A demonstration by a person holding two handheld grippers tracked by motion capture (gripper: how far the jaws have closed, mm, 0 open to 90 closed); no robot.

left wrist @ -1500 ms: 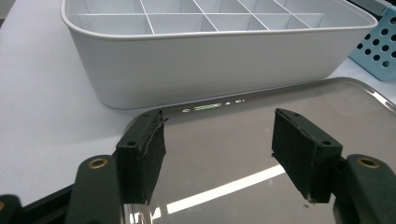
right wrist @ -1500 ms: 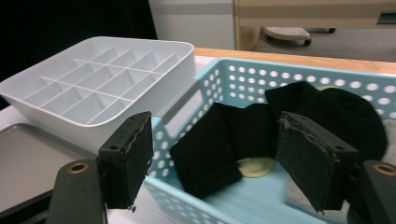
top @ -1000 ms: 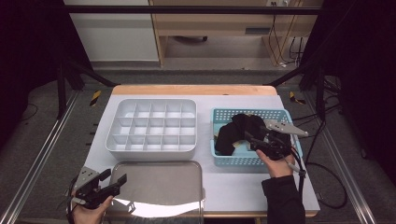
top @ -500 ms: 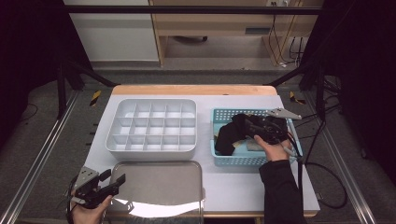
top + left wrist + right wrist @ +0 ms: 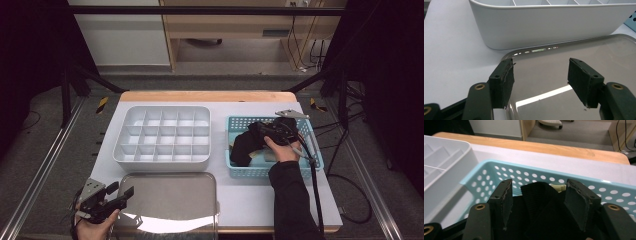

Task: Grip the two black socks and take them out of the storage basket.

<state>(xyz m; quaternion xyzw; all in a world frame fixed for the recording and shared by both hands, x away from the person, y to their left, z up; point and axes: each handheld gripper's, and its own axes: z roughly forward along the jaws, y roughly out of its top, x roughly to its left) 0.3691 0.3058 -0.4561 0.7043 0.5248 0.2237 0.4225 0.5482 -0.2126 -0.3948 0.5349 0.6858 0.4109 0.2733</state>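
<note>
White tabletop with a wooden far edge, dark curtains on both sides. My right gripper (image 5: 267, 134) was down in the turquoise perforated basket (image 5: 314, 150), jaws wide apart, having just been widening a little, with a fold of black fabric (image 5: 541, 202) rising between the pads but not pinched; something cream-coloured (image 5: 557, 187) peeked out behind it. Risk as I judged it: closing from here could catch only the top fold, so the cloth would slip free on the lift, or the bundle could drag on the basket wall and tug the light basket toward the divided white organizer tray (image 5: 162, 137) beside it. Right forearm reached in from the near edge, wrist bent over the basket's middle, gripper pointing left and slightly down. My left gripper (image 5: 115, 196) hung at the near left corner, jaws open and empty, over the rim of the shiny metal tray (image 5: 170, 200), hand low and level, aimed toward the organizer.
</note>
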